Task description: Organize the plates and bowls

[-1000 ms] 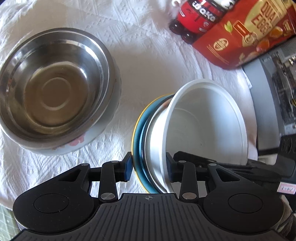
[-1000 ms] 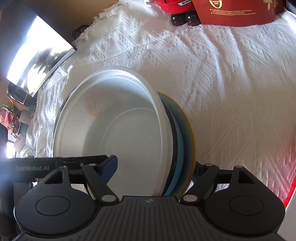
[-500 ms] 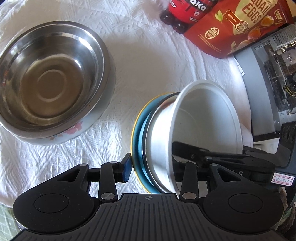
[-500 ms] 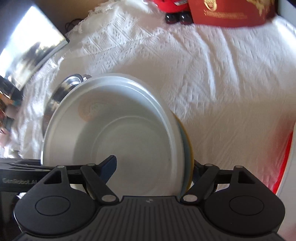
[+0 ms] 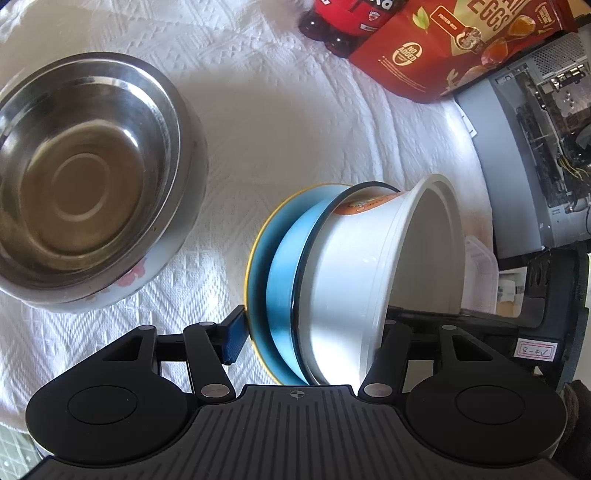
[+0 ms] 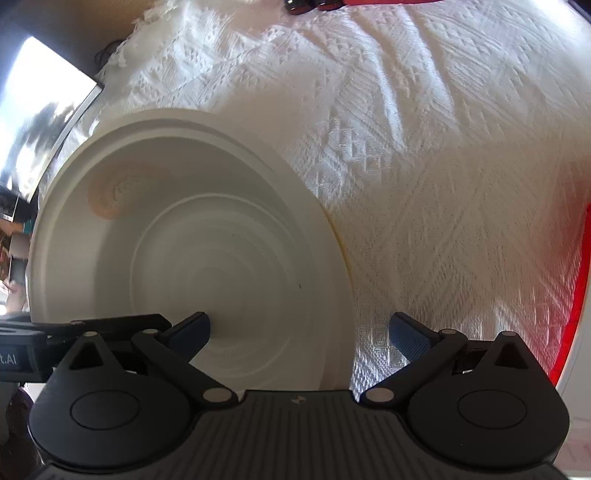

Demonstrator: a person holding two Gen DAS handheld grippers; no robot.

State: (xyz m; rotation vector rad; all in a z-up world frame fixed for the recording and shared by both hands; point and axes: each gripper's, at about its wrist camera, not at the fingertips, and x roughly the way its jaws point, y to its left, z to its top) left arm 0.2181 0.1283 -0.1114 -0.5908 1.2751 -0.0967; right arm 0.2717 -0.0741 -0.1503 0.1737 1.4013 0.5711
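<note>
Left wrist view, left to right. Steel bowl (image 5: pixel 88 177) fills the upper left, upright on the white cloth (image 5: pixel 280 122), empty. Centre: a nested stack tipped on edge, yellow-rimmed plate (image 5: pixel 255 273) outermost, blue plate (image 5: pixel 284 280) inside it, white tub (image 5: pixel 369 273) nested in those, mouth facing right. Tub holds nothing visible. Red bottle (image 5: pixel 340 22) and egg packet (image 5: pixel 461 48) at the top edge, well apart from the stack.

Left gripper (image 5: pixel 306 343): jaws have just been opening, now at their widest. They straddle the stack's lower edge; the blue pad sits just beside the yellow rim, a sliver apart.

Right wrist view: right gripper (image 6: pixel 299 332) likewise has just spread wide. One finger (image 6: pixel 192 328) reaches inside the tub; the other stands clear over cloth. Nothing pinched.

Risks, as judged: with both grips released, the stack stands on edge unsupported. It could topple or roll, or the tub could slide out of the plates. A withdrawing finger might catch the tub's rim and drag it over.
</note>
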